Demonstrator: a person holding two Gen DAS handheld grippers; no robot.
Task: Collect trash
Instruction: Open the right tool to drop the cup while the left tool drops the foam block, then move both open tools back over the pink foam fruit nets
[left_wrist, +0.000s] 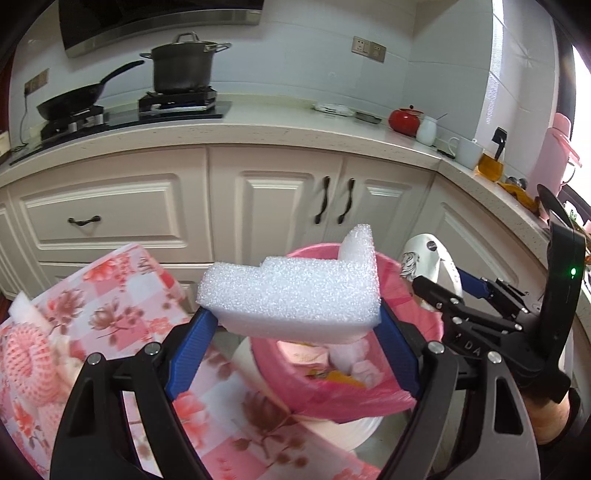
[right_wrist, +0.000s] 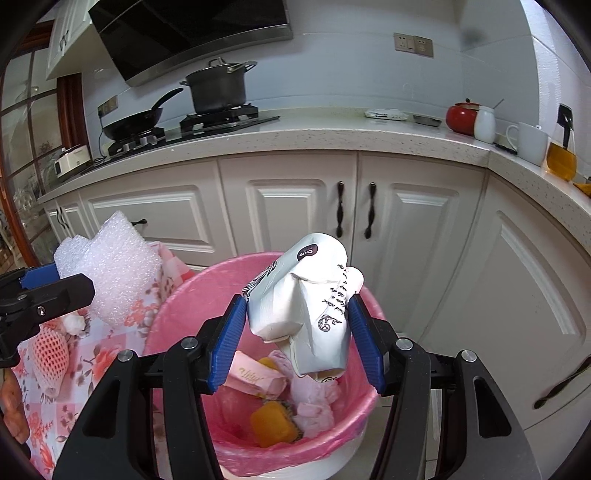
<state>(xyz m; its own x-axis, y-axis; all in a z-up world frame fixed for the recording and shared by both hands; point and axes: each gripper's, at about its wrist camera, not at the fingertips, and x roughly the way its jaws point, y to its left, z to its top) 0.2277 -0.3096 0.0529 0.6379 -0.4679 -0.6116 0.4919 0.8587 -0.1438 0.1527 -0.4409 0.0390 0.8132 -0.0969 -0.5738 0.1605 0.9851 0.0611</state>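
Gripping white foam block (left_wrist: 291, 295), left claw (left_wrist: 291, 332) above pink-lined bin (left_wrist: 391, 400); right claw (right_wrist: 297, 332) clamping crumpled paper cup (right_wrist: 306, 306) over it

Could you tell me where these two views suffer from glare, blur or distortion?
Left wrist view: window blown out at right, tablecloth blurred, counter bowed by fisheye. Right wrist view: evenly lit, crumpled cup and bin sharp, cabinets curved.
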